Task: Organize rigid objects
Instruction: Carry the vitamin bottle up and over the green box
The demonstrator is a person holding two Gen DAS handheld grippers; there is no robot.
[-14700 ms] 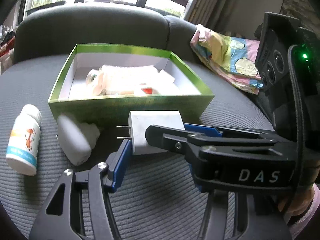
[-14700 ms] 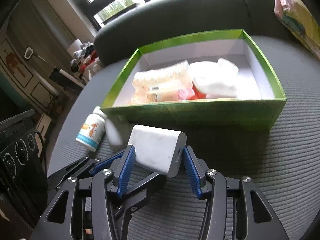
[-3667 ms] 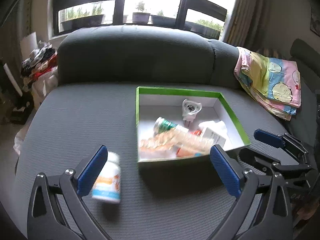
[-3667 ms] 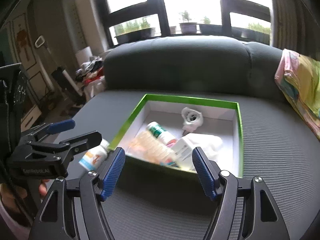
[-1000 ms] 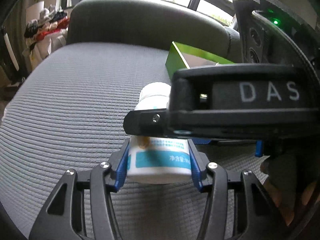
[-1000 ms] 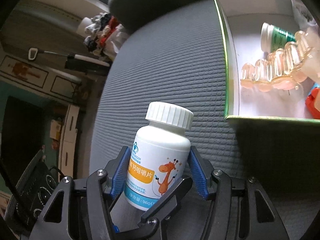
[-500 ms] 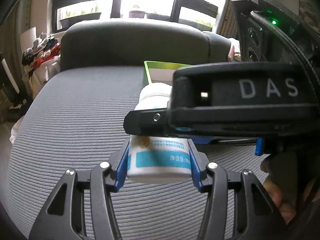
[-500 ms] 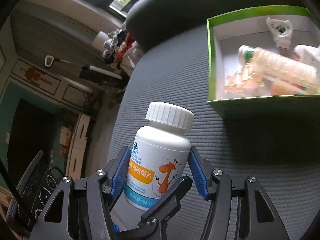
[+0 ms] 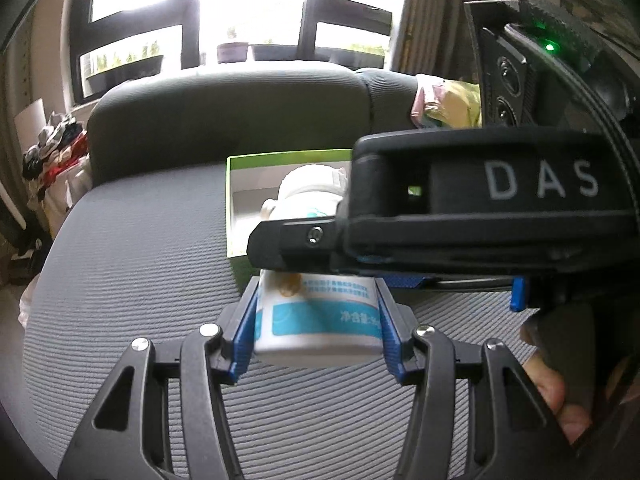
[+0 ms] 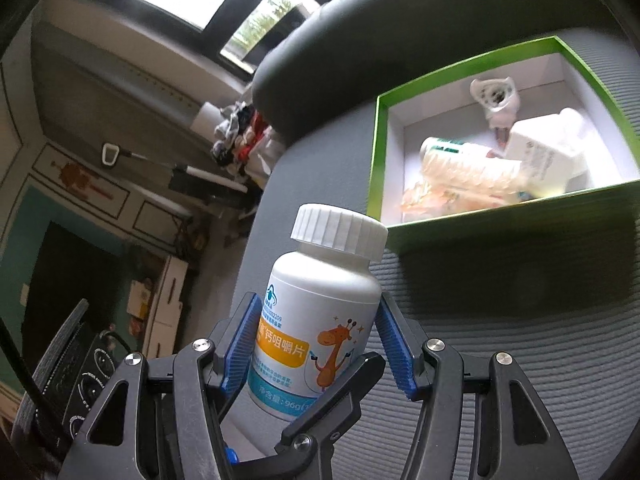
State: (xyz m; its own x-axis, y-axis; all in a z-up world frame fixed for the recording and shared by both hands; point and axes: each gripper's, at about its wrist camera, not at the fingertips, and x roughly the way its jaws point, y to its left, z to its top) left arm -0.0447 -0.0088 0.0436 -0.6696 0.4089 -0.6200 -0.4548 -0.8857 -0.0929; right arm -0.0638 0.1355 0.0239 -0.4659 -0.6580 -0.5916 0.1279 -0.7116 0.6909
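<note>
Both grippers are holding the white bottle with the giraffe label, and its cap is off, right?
Not quite. Both the left gripper and the right gripper hold the bottle, but its white cap is on, not off. The right wrist view shows it.

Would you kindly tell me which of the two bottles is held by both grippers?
The white giraffe-label bottle, clamped between both grippers; the green-labelled bottle lies in the green box.
</note>
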